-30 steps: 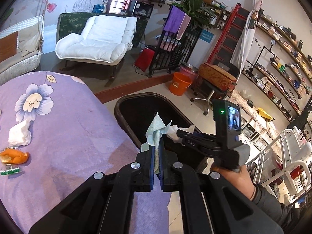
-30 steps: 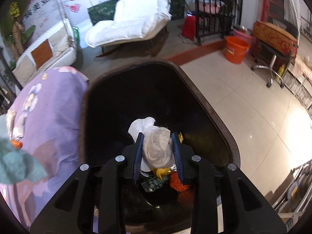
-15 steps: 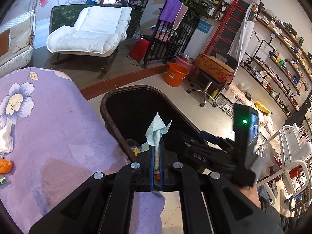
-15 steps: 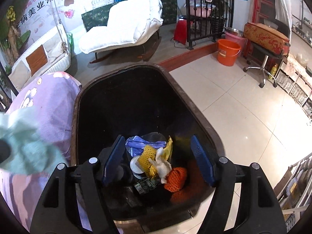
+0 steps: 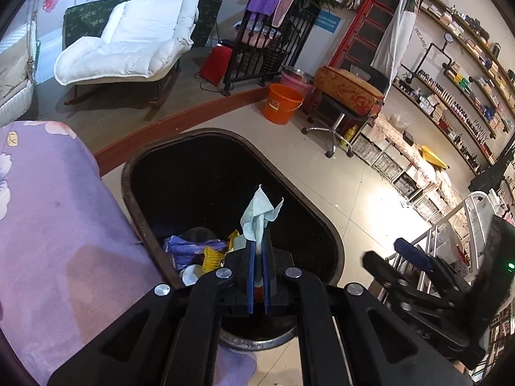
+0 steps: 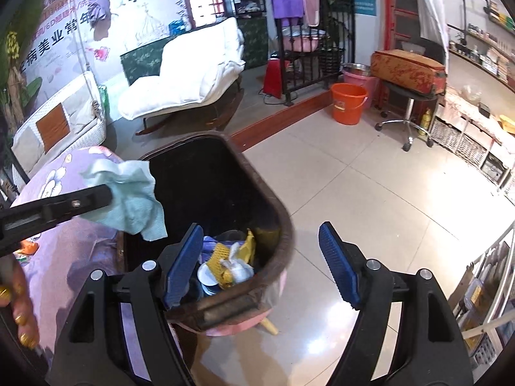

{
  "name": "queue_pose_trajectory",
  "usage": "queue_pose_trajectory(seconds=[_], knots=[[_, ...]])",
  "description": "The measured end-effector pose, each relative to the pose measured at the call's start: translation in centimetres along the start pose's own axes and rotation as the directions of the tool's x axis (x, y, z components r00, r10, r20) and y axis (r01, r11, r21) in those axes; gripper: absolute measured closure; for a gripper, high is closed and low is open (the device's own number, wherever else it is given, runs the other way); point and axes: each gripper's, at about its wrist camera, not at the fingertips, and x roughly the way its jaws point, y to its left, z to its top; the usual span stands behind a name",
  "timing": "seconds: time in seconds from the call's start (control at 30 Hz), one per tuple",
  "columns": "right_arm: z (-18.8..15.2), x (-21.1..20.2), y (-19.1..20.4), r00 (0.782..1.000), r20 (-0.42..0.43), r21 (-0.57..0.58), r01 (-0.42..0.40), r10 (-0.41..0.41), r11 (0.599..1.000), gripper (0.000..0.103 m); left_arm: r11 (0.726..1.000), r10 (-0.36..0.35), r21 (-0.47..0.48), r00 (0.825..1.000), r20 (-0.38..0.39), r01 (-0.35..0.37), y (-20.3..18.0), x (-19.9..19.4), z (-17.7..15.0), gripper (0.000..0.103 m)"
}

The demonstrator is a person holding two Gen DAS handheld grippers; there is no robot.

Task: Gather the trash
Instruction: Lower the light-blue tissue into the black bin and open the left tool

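Tissue: pale green, crumpled, pinched by its lower end between the blue pads; upper corners standing free above the jaws, directly over the open bin.
Left gripper: jaws nearly closed, only the thin paper between them; seen from the right wrist view as a dark finger with the wad bulging past its tip.
Right gripper: jaws spread wide, nothing held; left pad over the near bin rim, right pad over bare floor.
Handling, judged: very light, soft, fully crushable; no slip risk, no breakage risk; likely to cling to ribbed pads or flutter sideways on release, so best let go low over the opening.
Grip point, judged: any bunched fold serves; current pinch at the base looks secure, loose corners harmless.
Bin: dark, rounded oblong, brown rim, standing on the floor just beside the purple cloth.
Bin contents: yellow mesh sleeve, white wad, purple wrapper, round white lid, all at the bottom.
Surface: covered in purple floral cloth; bare in the left wrist view, orange scrap at its edge in the right wrist view, likely still to collect.
Floor: pale tile, orange bucket well apart from the bin.
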Motion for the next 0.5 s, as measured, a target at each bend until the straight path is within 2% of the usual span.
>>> queue_pose_trajectory(seconds=[0.13,0.2,0.27,0.3,0.37,0.43,0.5], knots=[[0.0,-1.1,-1.0,1.0,0.016,0.025,0.009,-0.01,1.0,0.026,1.0,-0.002,-0.013,0.999,-0.051,0.001,0.1,2.4,0.5,0.098],[0.0,-1.4,-1.3,1.0,0.025,0.034,0.015,-0.016,0.999,0.021,1.0,0.004,-0.01,0.997,-0.077,-0.005,0.1,3.4,0.6,0.098],[0.1,-1.8,-1.8,0.999,0.039,0.051,0.024,-0.026,0.998,0.017,1.0,0.01,-0.008,0.994,-0.106,-0.011,0.2,4.3,0.6,0.092],[0.1,-2.0,-2.0,0.999,0.044,0.06,0.025,-0.028,0.998,0.015,1.0,0.012,-0.008,0.994,-0.113,-0.013,0.2,4.5,0.6,0.087],[0.3,-2.3,-2.3,0.998,0.056,0.074,0.027,-0.031,0.997,0.012,1.0,0.027,-0.011,0.994,-0.109,-0.028,0.3,4.6,0.4,0.04],[0.3,-2.7,-2.6,0.997,0.074,0.09,0.028,-0.035,0.996,0.011,0.999,0.032,-0.01,0.996,-0.079,-0.033,0.2,4.3,0.2,0.031],[0.5,-2.7,-3.0,0.996,0.078,0.104,0.026,-0.034,0.994,0.01,1.0,0.03,-0.001,0.996,-0.088,-0.03,0.1,4.2,0.0,0.03]])
